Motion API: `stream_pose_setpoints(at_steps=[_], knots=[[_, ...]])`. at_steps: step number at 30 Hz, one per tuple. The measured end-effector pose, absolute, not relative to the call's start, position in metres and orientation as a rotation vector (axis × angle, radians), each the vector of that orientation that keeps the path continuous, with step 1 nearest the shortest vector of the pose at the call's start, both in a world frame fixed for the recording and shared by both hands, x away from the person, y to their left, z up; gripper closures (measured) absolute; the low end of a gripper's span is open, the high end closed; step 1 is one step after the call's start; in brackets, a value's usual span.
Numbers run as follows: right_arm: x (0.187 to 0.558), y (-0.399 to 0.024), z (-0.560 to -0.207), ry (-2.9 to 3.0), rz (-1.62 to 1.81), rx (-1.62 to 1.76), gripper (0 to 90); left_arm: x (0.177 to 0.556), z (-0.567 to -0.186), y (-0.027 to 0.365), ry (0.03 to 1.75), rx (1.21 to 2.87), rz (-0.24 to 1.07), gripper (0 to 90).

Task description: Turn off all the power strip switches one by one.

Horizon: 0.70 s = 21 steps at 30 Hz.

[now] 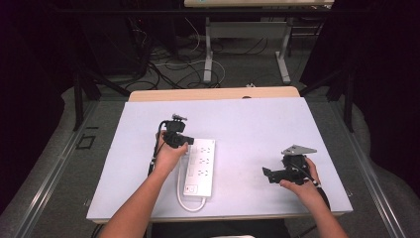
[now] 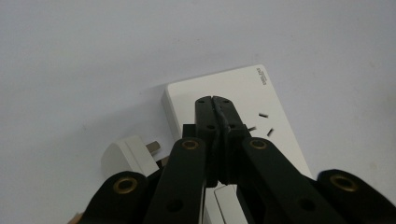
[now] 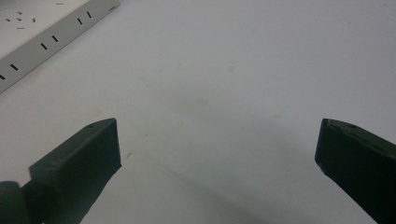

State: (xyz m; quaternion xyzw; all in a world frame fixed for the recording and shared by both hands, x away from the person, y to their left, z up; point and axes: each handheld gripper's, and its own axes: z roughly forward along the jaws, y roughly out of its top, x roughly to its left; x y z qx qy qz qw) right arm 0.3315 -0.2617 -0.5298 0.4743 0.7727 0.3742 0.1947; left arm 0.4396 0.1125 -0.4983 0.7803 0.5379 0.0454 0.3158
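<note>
- The power strip [image 1: 200, 166] lies left of the desk's [image 1: 247, 124] middle, running toward the near edge, its cord looping at that edge.
- The left gripper [image 2: 215, 100] is clenched on nothing, tips over the strip's far end; a white plug [image 2: 128, 156] lies just beside that end.
- The right gripper [image 3: 217, 140] rests released near the right edge.
- Likely step: readying to plug in. Next: spread the left jaws and grasp the plug.
</note>
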Motion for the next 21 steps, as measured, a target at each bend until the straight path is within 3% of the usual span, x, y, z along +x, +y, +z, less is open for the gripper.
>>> stream_pose_setpoints(at_steps=[21], knots=[[0.332,-0.262,-0.53,2.166,1.048,1.328,0.0,0.448,-0.512,0.107,1.446,2.097,0.117,90.0]])
